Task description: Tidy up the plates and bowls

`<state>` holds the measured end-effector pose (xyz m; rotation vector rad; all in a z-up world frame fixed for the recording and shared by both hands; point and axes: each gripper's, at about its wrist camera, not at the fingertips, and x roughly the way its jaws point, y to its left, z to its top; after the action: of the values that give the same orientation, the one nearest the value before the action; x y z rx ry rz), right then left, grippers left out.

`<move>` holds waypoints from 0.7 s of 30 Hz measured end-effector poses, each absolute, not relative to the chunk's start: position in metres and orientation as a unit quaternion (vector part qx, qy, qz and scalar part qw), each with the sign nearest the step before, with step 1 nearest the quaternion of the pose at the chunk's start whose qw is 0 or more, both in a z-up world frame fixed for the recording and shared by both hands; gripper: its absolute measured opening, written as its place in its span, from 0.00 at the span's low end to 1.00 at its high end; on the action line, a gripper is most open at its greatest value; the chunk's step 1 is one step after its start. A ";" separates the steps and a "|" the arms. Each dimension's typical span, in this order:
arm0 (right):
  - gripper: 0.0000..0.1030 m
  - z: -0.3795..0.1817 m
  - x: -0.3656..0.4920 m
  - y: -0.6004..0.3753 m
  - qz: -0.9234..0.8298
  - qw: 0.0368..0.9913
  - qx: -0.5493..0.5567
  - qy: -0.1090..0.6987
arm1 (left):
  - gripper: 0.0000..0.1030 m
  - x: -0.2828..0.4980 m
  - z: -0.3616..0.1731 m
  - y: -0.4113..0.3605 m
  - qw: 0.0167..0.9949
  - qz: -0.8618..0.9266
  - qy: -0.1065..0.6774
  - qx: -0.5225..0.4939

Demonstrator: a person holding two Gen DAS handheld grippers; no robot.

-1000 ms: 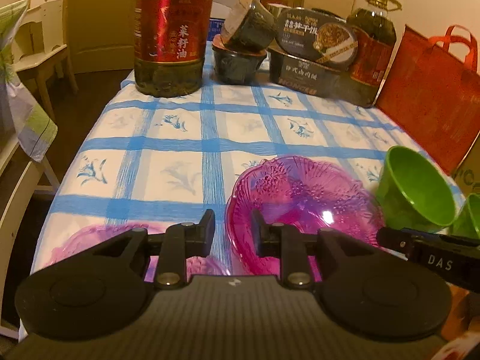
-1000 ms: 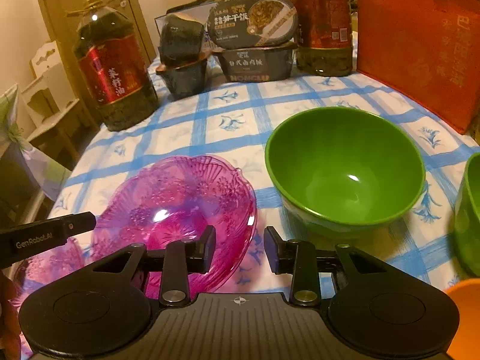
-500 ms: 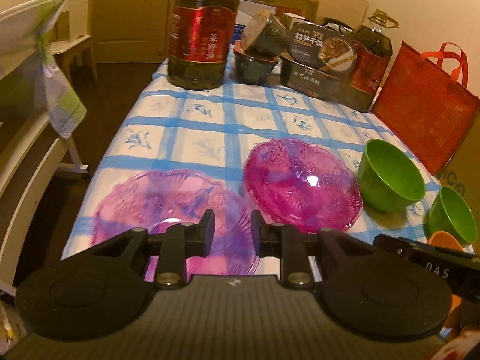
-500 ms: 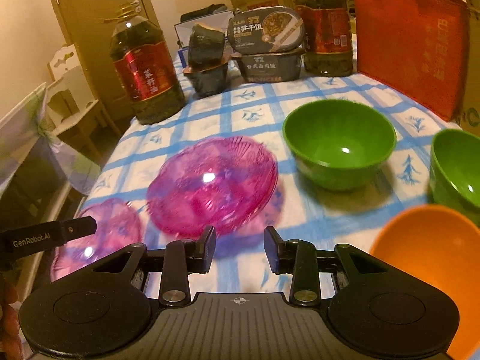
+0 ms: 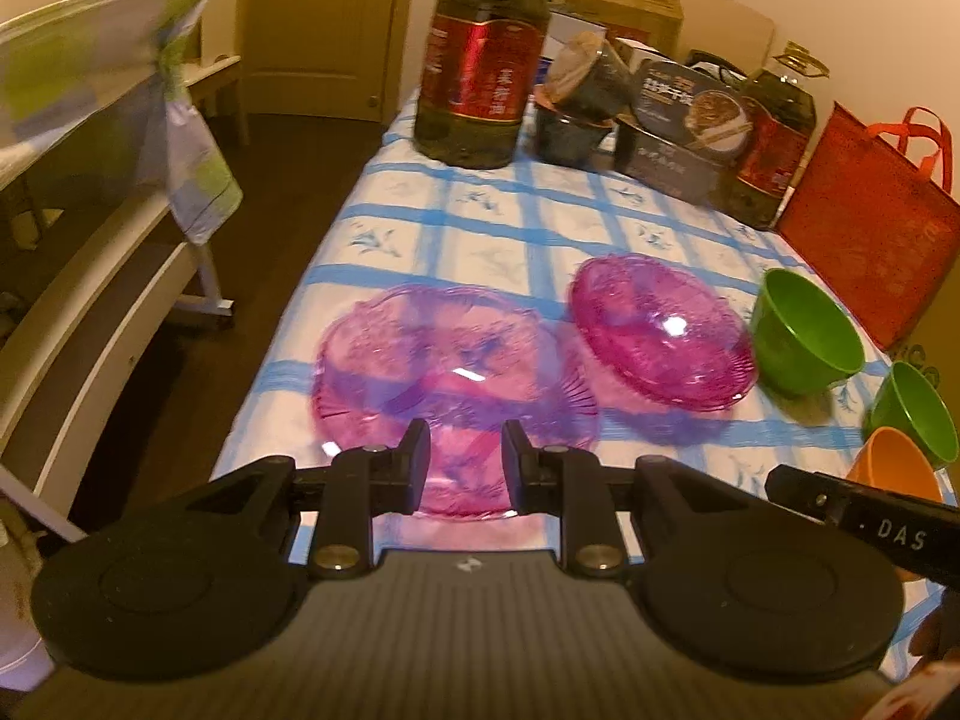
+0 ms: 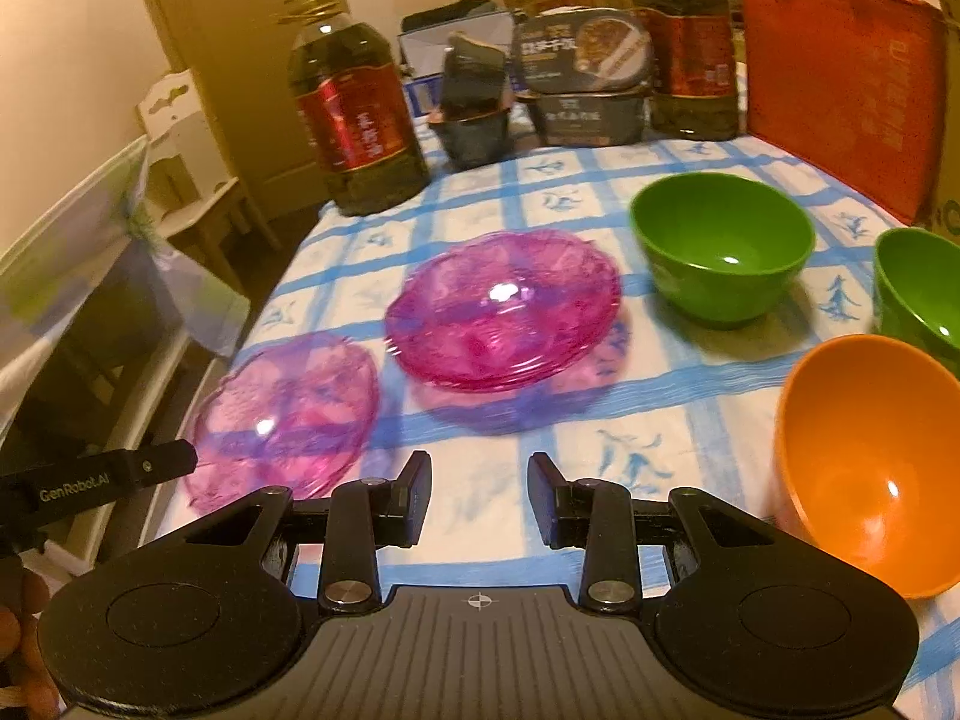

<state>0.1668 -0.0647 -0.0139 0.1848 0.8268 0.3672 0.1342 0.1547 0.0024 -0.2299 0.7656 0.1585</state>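
Both hand-held grippers, left [image 5: 465,461] and right [image 6: 479,498], gape empty; frame edge crops orange bowl [image 6: 864,468].

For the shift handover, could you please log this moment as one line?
left gripper: open, empty, over near pink plate | right gripper: open, empty, above tablecloth | pink plate stack, bowls: untouched

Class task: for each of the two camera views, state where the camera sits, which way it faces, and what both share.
Left wrist: behind the left gripper, facing forward over the near pink plate; own open fingers show.
Right wrist: behind the right gripper, facing forward over the tablecloth, orange bowl alongside; own open fingers show.
Shared: both pink plates, green bowls, oil bottles.
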 end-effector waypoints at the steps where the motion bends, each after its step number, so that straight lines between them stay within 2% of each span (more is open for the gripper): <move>1: 0.35 -0.014 0.165 -0.062 0.179 0.895 0.087 0.399 | 0.22 0.132 0.002 0.158 0.917 0.080 0.374 -0.112; 21: 0.35 -0.025 0.168 -0.026 0.196 0.887 0.067 0.413 | 0.22 0.128 -0.007 0.197 0.914 0.079 0.384 -0.108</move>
<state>0.1682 -0.0263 -0.0251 0.1392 0.8583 0.4065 0.1282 0.1968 -0.0071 -0.2215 0.7907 0.1623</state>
